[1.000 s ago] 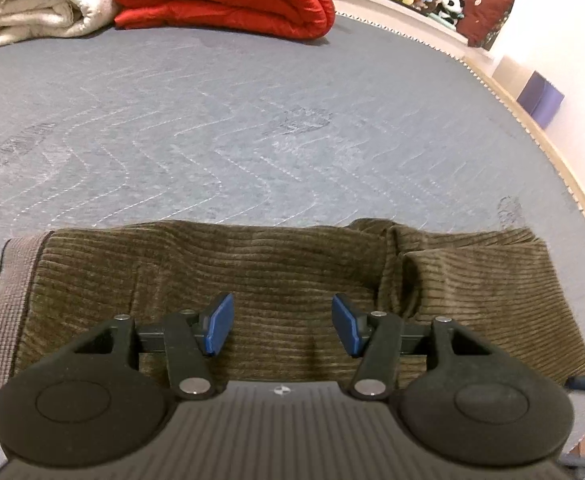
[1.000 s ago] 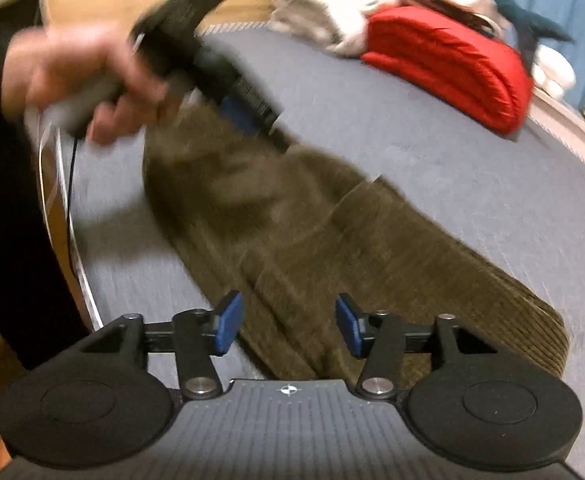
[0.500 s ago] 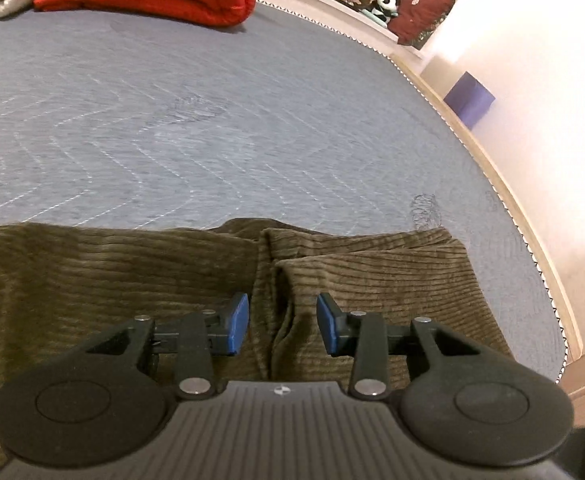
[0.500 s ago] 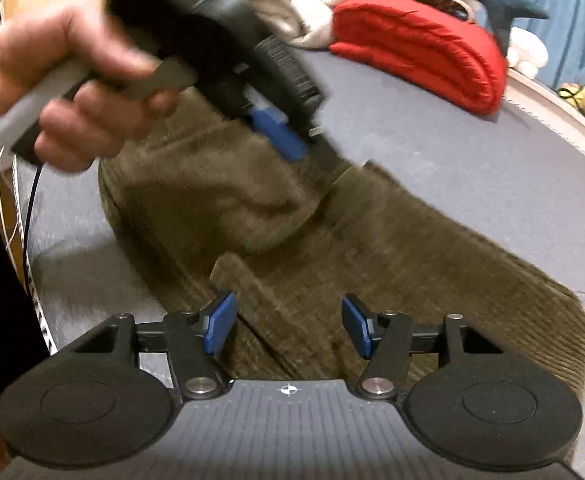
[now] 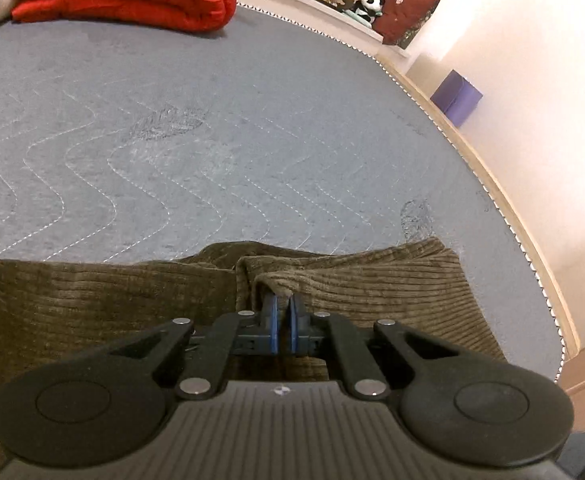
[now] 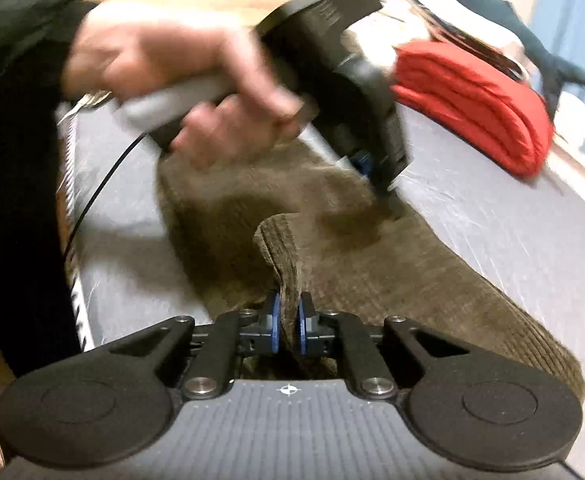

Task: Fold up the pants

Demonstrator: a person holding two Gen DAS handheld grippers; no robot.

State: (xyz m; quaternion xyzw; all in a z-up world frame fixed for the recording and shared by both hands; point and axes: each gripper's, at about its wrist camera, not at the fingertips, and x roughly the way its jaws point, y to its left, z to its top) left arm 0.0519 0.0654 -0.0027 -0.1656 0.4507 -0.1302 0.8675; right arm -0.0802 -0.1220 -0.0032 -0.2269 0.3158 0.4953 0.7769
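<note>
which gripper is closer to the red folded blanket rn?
Left, judging from the right wrist view. The left gripper pinches the pants partway toward the red blanket; the right gripper clamps the pants further from it.

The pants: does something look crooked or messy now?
Yes. The pants are bunched into a raised ridge in the middle, where the left gripper pinches a fold. The right gripper also lifts a pinched fold, so the fabric is not flat.

no legible text, labels, brands or numbers anywhere

Grey quilted bed, white wall
</note>
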